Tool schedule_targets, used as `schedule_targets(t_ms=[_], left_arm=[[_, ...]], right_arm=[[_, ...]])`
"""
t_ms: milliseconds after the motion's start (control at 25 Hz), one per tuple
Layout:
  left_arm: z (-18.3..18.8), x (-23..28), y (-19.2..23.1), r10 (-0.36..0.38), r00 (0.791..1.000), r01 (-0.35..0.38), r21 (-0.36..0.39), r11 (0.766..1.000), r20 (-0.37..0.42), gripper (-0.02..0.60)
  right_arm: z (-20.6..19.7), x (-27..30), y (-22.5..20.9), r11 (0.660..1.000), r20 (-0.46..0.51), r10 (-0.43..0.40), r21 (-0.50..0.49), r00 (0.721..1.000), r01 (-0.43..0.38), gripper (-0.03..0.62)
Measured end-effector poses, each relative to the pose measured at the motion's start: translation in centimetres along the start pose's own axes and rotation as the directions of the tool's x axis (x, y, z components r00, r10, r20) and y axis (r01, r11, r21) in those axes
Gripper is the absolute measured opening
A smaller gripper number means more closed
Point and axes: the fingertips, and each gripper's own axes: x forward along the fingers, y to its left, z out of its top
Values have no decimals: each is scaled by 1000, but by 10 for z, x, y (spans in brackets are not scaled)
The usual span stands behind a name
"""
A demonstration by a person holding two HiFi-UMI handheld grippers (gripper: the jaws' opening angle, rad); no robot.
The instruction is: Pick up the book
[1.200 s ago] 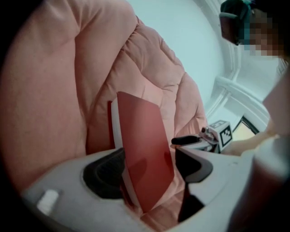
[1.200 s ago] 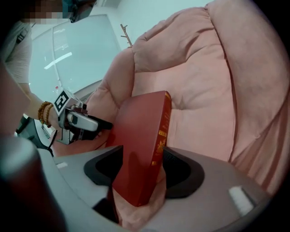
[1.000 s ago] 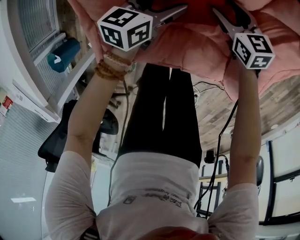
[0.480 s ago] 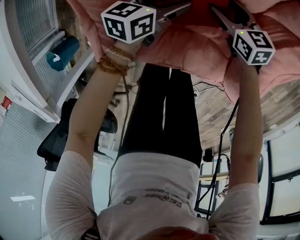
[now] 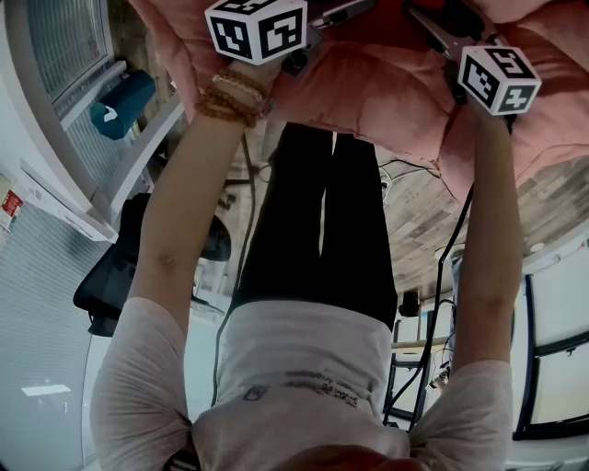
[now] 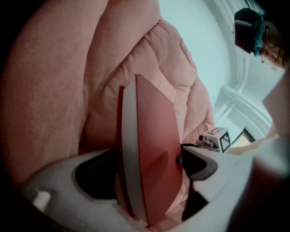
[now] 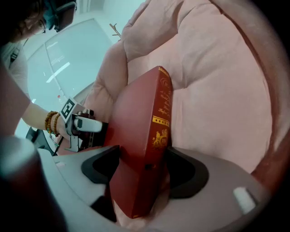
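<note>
A dark red hardcover book (image 7: 140,113) with gold print on its spine stands on edge in a pink quilted comforter (image 7: 217,90), its lower edge sunk into the fabric. My right gripper (image 7: 142,167) straddles the spine end and its jaws are opening, pads close beside the covers. My left gripper (image 6: 145,167) straddles the opposite end, where the book (image 6: 154,127) shows its white page edge; those jaws are opening too. In the head view both marker cubes sit at the top edge with the book (image 5: 382,11) barely visible between the grippers.
The comforter (image 5: 386,83) bulges around the book on all sides. Below it in the head view are the person's black-clad legs, a wooden floor (image 5: 423,212), a black chair (image 5: 120,267), trailing cables and a blue object (image 5: 124,106) on a white ledge.
Both marker cubes have shifted toward the top edge of the head view, deeper over the comforter. The left one moved the most.
</note>
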Motion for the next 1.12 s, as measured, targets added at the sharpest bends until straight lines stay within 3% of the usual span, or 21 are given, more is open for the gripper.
schedule_targets(t_ms=[200,280,400,640,840,1120], left_arm=[[-1,0,5,14,1000,-14,24,1000,-4,446],[-9,4,10,30,999,-29,30,999,-36,511],[-19,10,14,34,997,-31,35,999,-70,509],[-19,9,1,1,997,1,31,1000,-75,456],[-16,5,-13,-28,997,30,27,999,-71,444],[-7,-12,-46,-52,996,54,30,998,-69,423]], right_arm=[[-1,-1,5,1000,-4,13,-13,1000,-13,321],[-2,-3,7,1000,-2,17,-12,1000,-17,314],[-3,-5,9,1000,7,14,-5,1000,-14,310],[-3,-6,19,1000,40,3,22,999,-3,298],[-1,-21,24,997,82,-21,81,996,14,291],[4,-56,46,995,98,-40,90,994,32,288]])
